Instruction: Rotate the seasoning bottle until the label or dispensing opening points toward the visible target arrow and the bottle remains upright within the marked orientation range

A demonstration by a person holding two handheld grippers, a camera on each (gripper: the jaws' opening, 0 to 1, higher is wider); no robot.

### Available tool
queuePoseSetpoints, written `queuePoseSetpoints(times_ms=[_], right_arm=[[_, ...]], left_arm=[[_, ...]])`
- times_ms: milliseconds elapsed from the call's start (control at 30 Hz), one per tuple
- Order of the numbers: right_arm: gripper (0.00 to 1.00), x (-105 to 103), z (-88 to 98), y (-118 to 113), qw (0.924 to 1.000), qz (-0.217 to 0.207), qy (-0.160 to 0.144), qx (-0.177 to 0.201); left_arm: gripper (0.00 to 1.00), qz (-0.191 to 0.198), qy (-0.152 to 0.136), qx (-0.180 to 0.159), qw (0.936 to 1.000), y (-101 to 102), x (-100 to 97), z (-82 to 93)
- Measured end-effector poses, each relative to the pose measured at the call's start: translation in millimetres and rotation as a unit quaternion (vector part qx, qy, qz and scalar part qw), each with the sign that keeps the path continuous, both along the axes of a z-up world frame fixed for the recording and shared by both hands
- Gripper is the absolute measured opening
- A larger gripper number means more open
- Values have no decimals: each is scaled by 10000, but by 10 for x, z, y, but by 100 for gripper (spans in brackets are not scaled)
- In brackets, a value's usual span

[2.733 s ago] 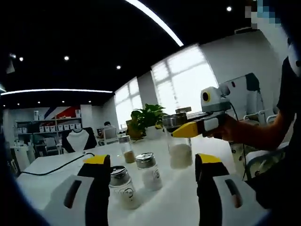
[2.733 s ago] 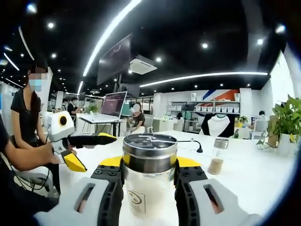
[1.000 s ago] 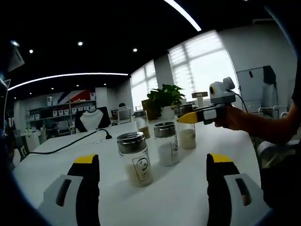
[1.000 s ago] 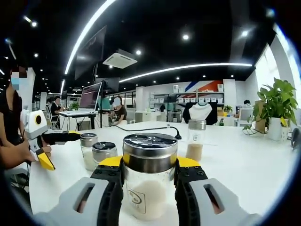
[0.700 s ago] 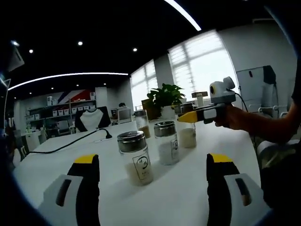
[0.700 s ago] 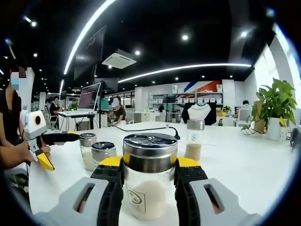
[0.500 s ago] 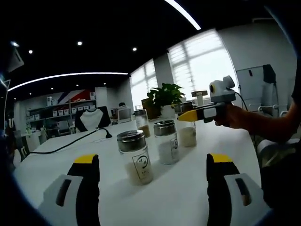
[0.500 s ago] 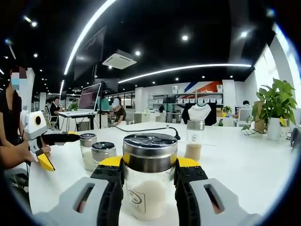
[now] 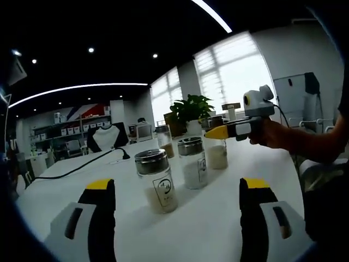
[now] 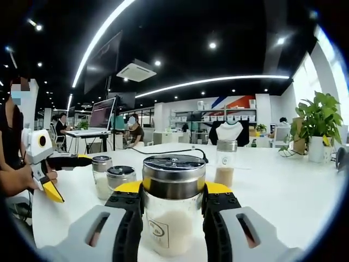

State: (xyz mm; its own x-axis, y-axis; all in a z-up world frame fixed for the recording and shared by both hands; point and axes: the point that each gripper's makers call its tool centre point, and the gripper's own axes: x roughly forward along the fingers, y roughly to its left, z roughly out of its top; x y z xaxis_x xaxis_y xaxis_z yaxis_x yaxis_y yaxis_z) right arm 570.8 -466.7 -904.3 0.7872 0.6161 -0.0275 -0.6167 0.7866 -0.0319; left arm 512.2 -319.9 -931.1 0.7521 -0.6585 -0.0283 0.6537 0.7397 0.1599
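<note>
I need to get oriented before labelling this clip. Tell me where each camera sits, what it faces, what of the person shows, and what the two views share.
Left gripper view: rides the open left gripper, facing seasoning bottles on the white table; the person's forearm holds the right gripper.
Right gripper view: rides the right gripper, clamped on a seasoning bottle, facing the office; a hand holds the left gripper.
Shared: table, bottles, potted plant.

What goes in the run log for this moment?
right tongs: shut on metal-lidded glass seasoning bottle, upright | left tongs: open, empty | white table: three other jars standing
</note>
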Motion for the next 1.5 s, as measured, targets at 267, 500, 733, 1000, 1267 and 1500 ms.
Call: queuePoseSetpoints(times_ms=[267, 500, 733, 1000, 1267, 1500], right_arm=[[40, 16, 10, 2, 10000, 8, -14, 28], [40, 21, 14, 8, 10000, 1, -64, 41], [55, 16, 85, 21, 9993, -39, -359, -37], [55, -52, 278, -16, 9992, 9, -406, 35], [57, -50, 604, -142, 9980, 23, -455, 430], [62, 227, 711, -262, 9996, 19, -158, 224]], left_arm=[[100, -8, 3, 51, 10000, -7, 1, -11], [100, -17, 4, 83, 10000, -10, 0, -19], [100, -30, 14, 72, 10000, -15, 0, -19], [100, -50, 47, 42, 10000, -15, 4, -18], [100, -68, 50, 44, 10000, -17, 4, -21], [100, -38, 77, 49, 10000, -14, 9, -29]])
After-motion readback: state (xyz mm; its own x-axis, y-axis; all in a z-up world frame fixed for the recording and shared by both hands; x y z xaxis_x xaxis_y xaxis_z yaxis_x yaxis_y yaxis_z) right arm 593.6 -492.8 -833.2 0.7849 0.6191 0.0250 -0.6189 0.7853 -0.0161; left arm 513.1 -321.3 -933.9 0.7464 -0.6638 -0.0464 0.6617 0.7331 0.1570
